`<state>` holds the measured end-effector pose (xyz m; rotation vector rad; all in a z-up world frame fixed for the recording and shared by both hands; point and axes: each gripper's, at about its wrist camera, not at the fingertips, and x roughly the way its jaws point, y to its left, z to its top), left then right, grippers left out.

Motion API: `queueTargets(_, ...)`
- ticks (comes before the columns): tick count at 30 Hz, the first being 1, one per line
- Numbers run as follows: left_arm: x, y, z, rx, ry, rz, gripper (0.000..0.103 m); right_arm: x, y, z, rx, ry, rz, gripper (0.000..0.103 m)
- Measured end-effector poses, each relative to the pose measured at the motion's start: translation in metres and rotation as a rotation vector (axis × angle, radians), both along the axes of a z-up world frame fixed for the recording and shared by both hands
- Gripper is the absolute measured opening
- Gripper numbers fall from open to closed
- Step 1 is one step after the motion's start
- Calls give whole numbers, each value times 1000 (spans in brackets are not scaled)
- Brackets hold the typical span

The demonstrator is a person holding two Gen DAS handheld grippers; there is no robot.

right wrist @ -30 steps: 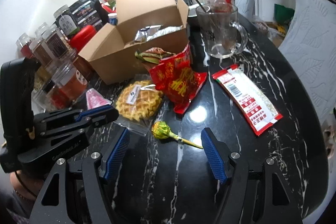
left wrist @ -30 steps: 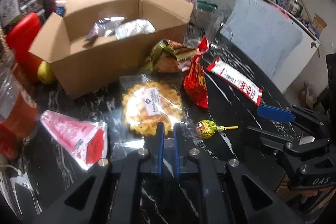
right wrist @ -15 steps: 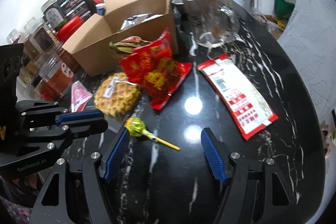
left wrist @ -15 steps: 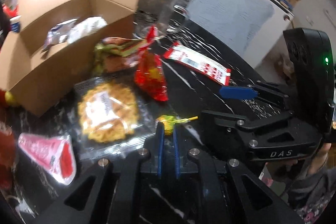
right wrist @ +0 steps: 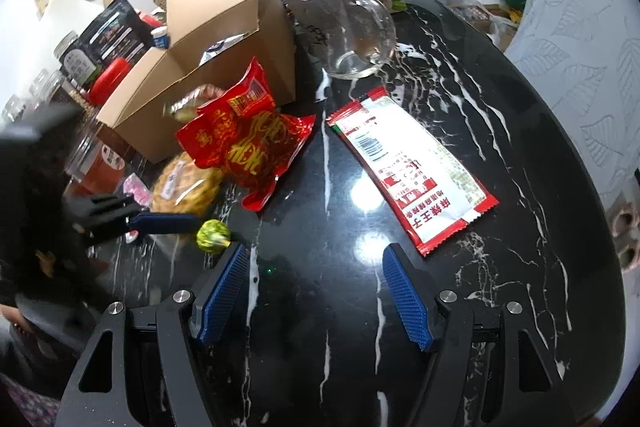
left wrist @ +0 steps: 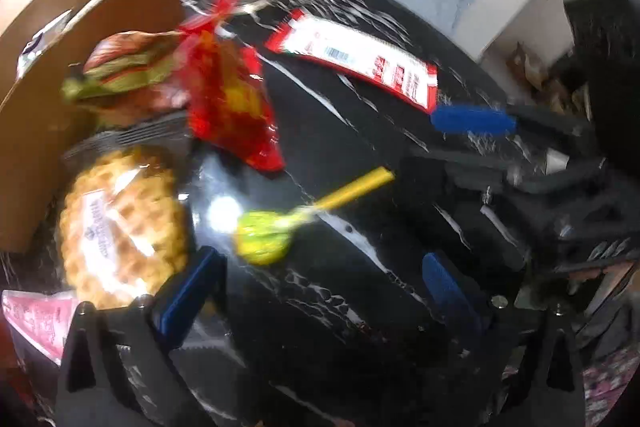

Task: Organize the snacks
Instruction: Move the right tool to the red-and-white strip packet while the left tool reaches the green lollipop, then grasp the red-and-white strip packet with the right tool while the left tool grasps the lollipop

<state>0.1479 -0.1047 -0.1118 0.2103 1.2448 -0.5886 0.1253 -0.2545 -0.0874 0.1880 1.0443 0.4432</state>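
A black marble table (right wrist: 500,163) with white veins carries the snacks. Both the left gripper (left wrist: 320,283) and right gripper (right wrist: 316,287) are spread wide, holding nothing. A green lollipop (left wrist: 264,237) lies between the left fingers, beside a waffle (left wrist: 120,227). A cardboard box (right wrist: 224,39), glass mug (right wrist: 344,23) and white padded chair (right wrist: 580,27) stand beyond.

Both cameras sit low and close over the desk (right wrist: 500,259), each looking forward between its own fingers. The left view faces rightward, the right view toward the box (right wrist: 224,39); both share the lollipop (left wrist: 262,235) and red packets (right wrist: 248,143)
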Motion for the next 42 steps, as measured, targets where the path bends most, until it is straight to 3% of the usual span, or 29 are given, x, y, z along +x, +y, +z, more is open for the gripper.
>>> queueTargets(5, -3, -5, 5, -41, -35, 2, 103, 0, -6, -1, 8, 4, -17, 71)
queueTargets(10, -4, 0, 10, -20, -113, 37, 103, 1, -15, -3, 20, 10, -30, 71)
queueTargets(15, -6, 1, 9, -41, -129, 49, 100, 2, -16, -3, 12, 3, -38, 71)
queueTargets(20, 11, 4, 3, -60, -107, 52, 69, 5, -16, -2, 4, -8, -31, 71)
queueTargets(21, 11, 4, 3, -53, -123, 53, 67, 6, -16, -1, 1, -10, -31, 71)
queueTargets(23, 11, 1, 3, -42, -147, 55, 49, 9, -16, -1, -8, -13, -31, 71)
queueTargets(26, 15, 2, 2, -41, -174, 76, 31, 12, -18, 0, -17, -16, -31, 71)
queueTargets(28, 18, 5, 1, -53, -174, 80, 24, 15, -19, 0, -26, -18, -31, 71)
queueTargets(35, 21, 17, 1, -108, -144, 112, 24, 32, -18, 3, -101, -46, -15, 71)
queueTargets(37, 19, 18, 3, -113, -146, 115, 24, 41, -18, 1, -124, -46, -10, 80)
queueTargets(42, 18, 24, 4, -135, -131, 135, 24, 60, -12, -3, -201, -62, 10, 81)
